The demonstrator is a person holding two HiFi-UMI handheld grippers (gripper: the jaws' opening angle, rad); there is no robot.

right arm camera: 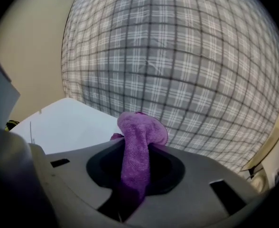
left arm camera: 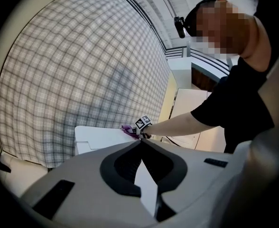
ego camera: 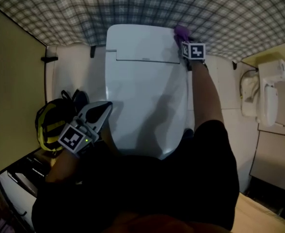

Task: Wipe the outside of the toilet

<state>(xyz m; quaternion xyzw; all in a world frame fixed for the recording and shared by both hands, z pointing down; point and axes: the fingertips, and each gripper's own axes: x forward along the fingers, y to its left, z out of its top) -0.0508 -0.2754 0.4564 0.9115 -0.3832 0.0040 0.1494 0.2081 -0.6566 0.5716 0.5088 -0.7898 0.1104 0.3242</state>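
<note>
The toilet (ego camera: 147,96) stands white with its lid down, its back end against a grey plaid wall (ego camera: 133,4). At the toilet's rear right corner, on the flat top behind the lid, a purple cloth (ego camera: 181,32) is pressed against the white surface. The right claw (ego camera: 182,38) is clenched on that cloth. In the right gripper view the purple terry fabric (right arm camera: 137,146) runs up between the two jaws and bunches into a rounded wad beyond their tips, with the toilet's top to the left of it and the plaid wall behind. The person's bare forearm (ego camera: 208,96) reaches along the toilet's right side to that claw.

The left claw (ego camera: 106,108) hangs over the toilet's front left edge, clenched on nothing. In the left gripper view (left arm camera: 140,142) its jaw tips meet, and only the white lid shows through the gap behind them.

To the left of the toilet lies a yellow and black bag (ego camera: 50,125) on the floor. To the toilet's right a white unit (ego camera: 271,89) is fixed to the side wall.
</note>
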